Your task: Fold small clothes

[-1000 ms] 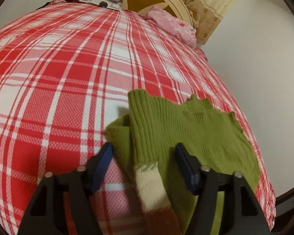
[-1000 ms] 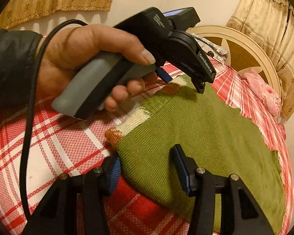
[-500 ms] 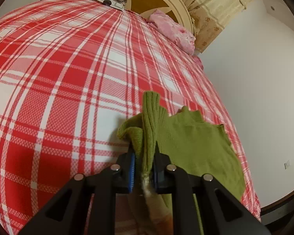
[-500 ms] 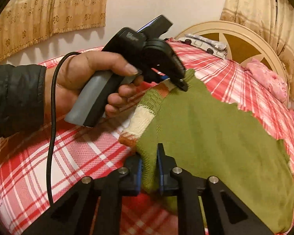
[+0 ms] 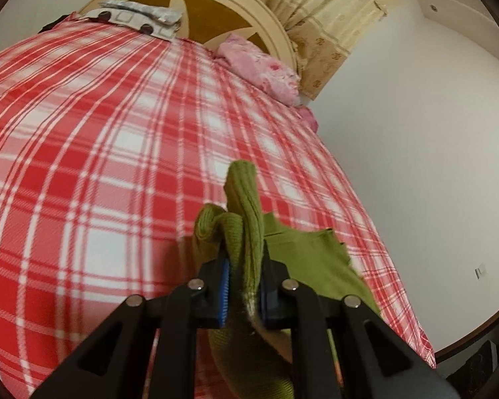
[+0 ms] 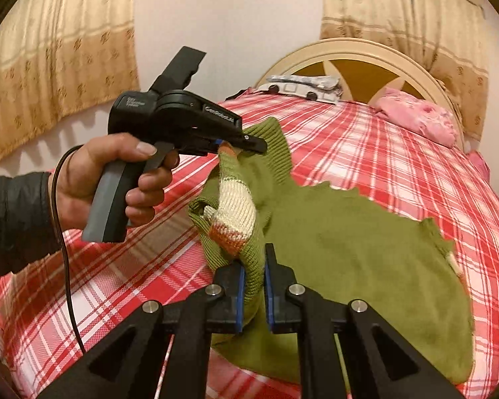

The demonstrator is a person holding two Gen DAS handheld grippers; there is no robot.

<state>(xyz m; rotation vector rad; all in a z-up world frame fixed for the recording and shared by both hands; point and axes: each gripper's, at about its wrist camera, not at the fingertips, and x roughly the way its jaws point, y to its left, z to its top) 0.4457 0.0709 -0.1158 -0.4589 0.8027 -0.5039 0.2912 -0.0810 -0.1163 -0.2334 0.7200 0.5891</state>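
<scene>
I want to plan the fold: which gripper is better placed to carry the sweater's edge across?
Probably left: the left gripper holds the green sweater's edge higher off the plaid bedspread; the right gripper pinches it lower.

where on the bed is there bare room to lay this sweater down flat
Bare plaid bedspread lies left of the green sweater, up toward the headboard. Crowded: the pink pillow and patterned bundle at the head.

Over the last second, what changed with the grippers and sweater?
Both grippers shut on the sweater edge: left gripper, right gripper, open a second ago. Then they lifted that edge off the bed. The rest of the sweater lies flat as before.
</scene>
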